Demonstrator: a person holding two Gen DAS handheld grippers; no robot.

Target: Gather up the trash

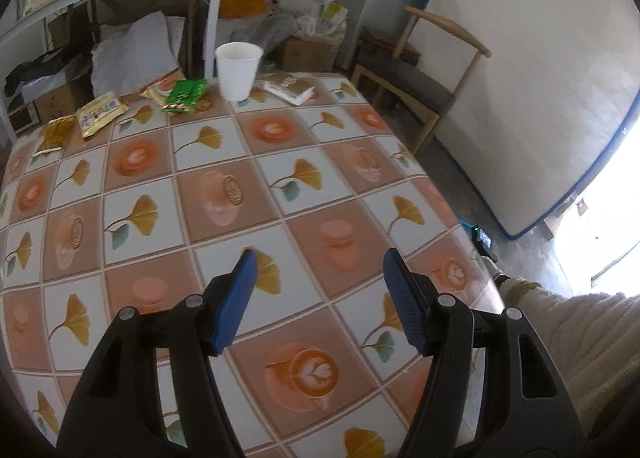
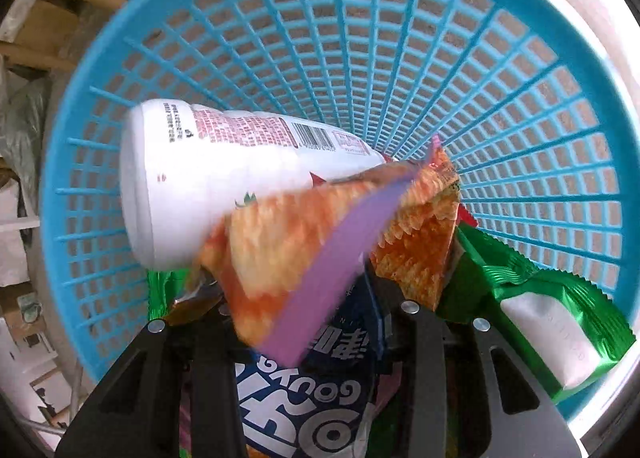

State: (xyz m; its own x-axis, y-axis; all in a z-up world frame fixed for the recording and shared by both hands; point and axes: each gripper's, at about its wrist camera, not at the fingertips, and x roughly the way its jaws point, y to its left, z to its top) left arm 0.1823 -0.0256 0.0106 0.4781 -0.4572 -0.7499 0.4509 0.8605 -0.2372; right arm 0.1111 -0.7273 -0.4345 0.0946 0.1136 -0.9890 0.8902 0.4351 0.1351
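Wrappers (image 1: 103, 114) at ten o'clock look light, crinkly; pinch an edge. Left hand-held gripper (image 1: 318, 300) gapes empty; right hand-held gripper's (image 2: 304, 298) state unclear.

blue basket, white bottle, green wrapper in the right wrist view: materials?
Blue basket: looks like moulded plastic, smooth, with a uniform open lattice wall. White bottle: probably plastic, glossy, with a printed label and barcode. Green wrapper: seemingly metallised film, shiny and crinkled, with a serrated edge.
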